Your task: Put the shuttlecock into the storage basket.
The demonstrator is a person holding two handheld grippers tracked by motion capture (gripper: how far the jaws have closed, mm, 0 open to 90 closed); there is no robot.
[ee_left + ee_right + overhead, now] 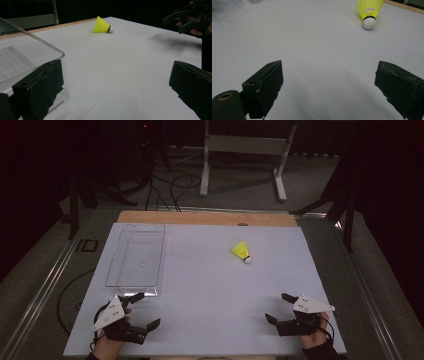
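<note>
A yellow shuttlecock (241, 251) with a white cork lies on its side on the white table (210, 285), right of centre toward the back. The left gripper view has the shuttlecock (103, 25) far off, and the right gripper view has the shuttlecock (369, 11) ahead at upper right. My left gripper (146, 310) is open at the front left, beside the near corner of a clear plastic tray (135, 255). My right gripper (278, 307) is open at the front right, with nothing between its jaws.
The clear tray (22, 57) is empty and lies along the table's left side. A wooden strip (205, 217) edges the far side of the table. Beyond it stand a grey frame (245, 155) and cables on the floor.
</note>
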